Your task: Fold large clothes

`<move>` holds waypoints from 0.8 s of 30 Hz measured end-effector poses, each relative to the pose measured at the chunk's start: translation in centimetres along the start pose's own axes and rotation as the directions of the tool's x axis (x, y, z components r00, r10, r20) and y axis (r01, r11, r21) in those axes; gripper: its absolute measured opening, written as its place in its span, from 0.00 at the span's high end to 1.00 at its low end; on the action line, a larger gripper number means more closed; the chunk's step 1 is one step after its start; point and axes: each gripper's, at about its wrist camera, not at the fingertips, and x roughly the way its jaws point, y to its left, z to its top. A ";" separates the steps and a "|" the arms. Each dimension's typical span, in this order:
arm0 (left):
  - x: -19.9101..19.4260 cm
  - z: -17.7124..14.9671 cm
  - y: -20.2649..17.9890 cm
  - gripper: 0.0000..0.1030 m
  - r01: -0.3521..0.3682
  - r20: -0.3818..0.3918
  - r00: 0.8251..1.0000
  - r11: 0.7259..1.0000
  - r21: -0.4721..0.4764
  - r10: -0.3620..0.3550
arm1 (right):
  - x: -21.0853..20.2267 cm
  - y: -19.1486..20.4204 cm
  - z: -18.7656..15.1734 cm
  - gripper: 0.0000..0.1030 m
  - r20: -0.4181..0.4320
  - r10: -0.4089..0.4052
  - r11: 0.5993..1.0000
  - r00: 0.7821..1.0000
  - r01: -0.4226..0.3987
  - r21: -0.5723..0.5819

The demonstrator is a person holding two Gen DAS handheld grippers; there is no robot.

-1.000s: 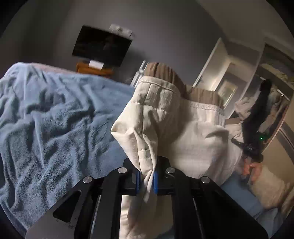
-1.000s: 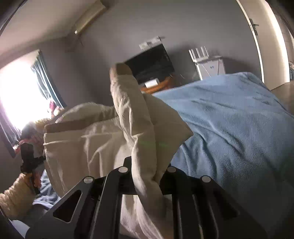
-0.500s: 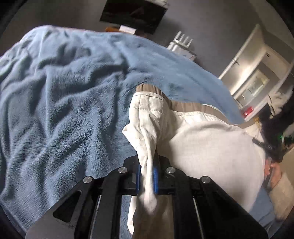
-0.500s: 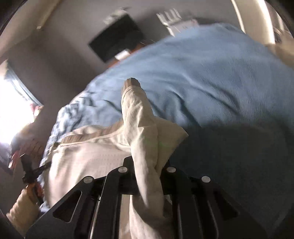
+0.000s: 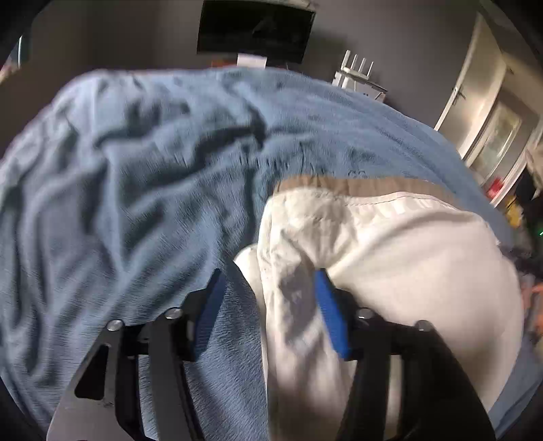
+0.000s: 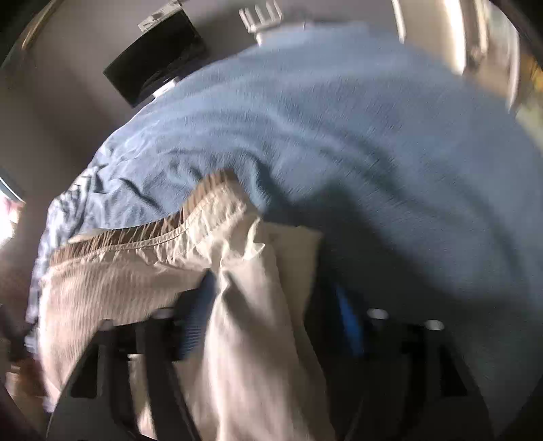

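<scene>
A pair of cream trousers [image 5: 400, 257] with a tan waistband lies on the blue blanket [image 5: 135, 176] of a bed. My left gripper [image 5: 268, 291] is open, its blue-padded fingers [image 5: 327, 312] spread either side of the trousers' left waist corner, which rests loose between them. In the right wrist view the trousers [image 6: 135, 278] spread to the left, and my right gripper [image 6: 275, 305] is open around their right waist corner [image 6: 251, 257]. Both views are motion-blurred.
The blue blanket [image 6: 339, 135] covers the bed ahead of both grippers. A black TV [image 5: 254, 30] and a white router [image 5: 356, 74] stand by the grey wall beyond the bed. A door [image 5: 475, 84] is at the right.
Both grippers have lowered the trousers onto the blanket and opened, letting go of the waist corners. The cameras now tilt down at the bed.
</scene>
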 end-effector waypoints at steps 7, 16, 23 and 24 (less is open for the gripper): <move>-6.3 -0.9 -7.7 0.09 0.022 0.016 1.000 0.994 0.110 -0.024 | -9.0 6.9 -5.3 0.07 0.057 -0.076 0.953 0.996 0.089 -0.290; -0.2 -4.1 -16.2 0.06 0.038 -0.150 0.989 0.991 0.128 -0.019 | -7.3 9.9 -13.2 0.07 -0.113 -0.040 0.930 0.993 -0.004 -0.367; 7.1 2.2 -15.9 0.05 -0.036 -0.198 0.979 0.994 0.103 0.056 | -2.4 11.2 -8.1 0.07 -0.089 -0.059 0.953 0.994 0.029 -0.301; 8.2 3.1 -15.8 0.05 -0.046 -0.209 0.976 0.994 0.104 0.067 | -1.6 11.3 -7.3 0.07 -0.087 -0.054 0.959 0.995 0.028 -0.283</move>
